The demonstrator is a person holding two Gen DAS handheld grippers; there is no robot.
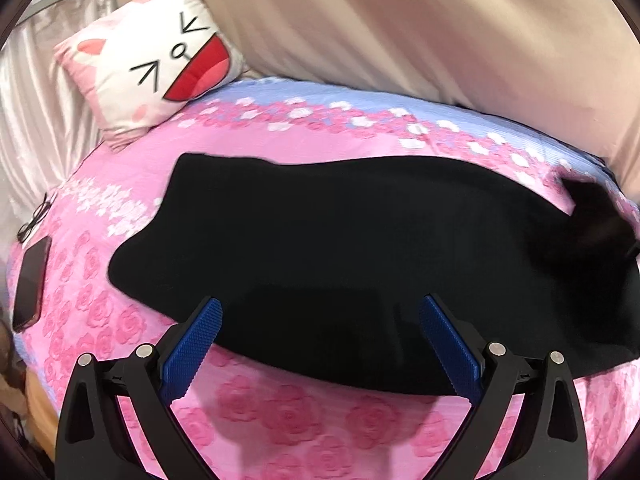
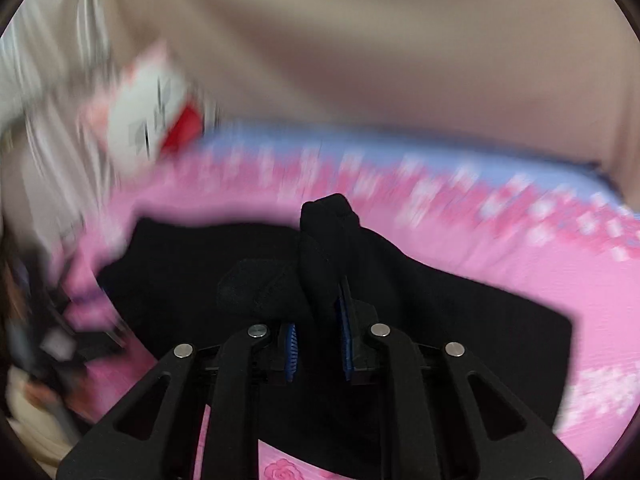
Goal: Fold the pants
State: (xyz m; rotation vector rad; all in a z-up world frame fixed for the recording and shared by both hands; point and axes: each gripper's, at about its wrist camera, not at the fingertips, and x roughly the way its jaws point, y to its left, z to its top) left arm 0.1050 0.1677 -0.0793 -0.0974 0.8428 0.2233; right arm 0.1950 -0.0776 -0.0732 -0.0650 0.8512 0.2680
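Black pants (image 1: 340, 248), just one pair, lie long-axis sideways on the pink bedspread (image 1: 280, 412). Left gripper (image 1: 320, 344) hovers spread wide over the near edge. Right gripper (image 2: 318, 344) is pinching a bunched end, so it's the nearer. One cat pillow (image 1: 160, 60) sits further back.

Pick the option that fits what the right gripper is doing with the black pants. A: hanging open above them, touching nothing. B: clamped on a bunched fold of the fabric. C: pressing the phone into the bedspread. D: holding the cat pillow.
B: in the right wrist view the right gripper has its jaws nearly closed on a bunched ridge of the black pants, which rises between the blue pads.
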